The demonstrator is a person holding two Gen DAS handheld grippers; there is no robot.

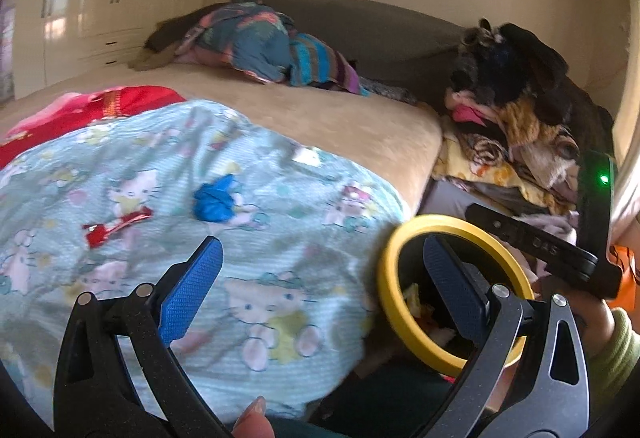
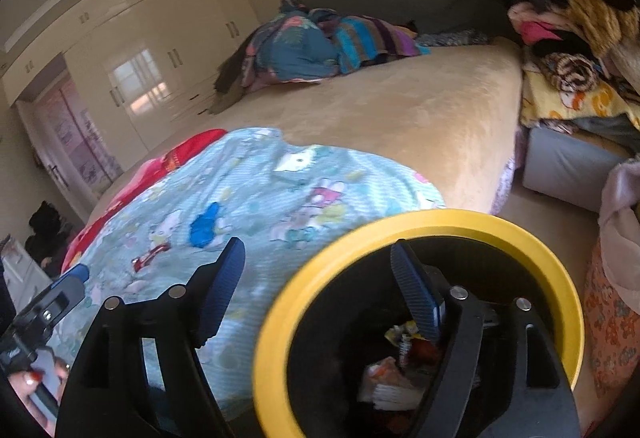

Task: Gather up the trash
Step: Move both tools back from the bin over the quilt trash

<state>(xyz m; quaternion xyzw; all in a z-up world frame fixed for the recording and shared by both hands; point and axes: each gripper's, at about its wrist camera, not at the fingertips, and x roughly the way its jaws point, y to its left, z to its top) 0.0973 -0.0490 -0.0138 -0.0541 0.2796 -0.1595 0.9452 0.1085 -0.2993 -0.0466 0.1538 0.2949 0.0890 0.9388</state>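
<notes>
Two scraps, a blue wad (image 1: 214, 197) and a red wrapper (image 1: 116, 226), are lying on the bed's patterned blanket (image 1: 280, 230) beside the yellow-rimmed bin (image 2: 416, 322); both claws, left (image 1: 316, 290) and right (image 2: 320, 290), are gaping empty, next reaching for the wad

Wrapper (image 1: 116, 228) and crumpled scrap (image 1: 214, 203) lie on the blanket (image 1: 280, 197) — bin (image 2: 420, 318) stands right, beside the bed (image 1: 340, 117).
</notes>
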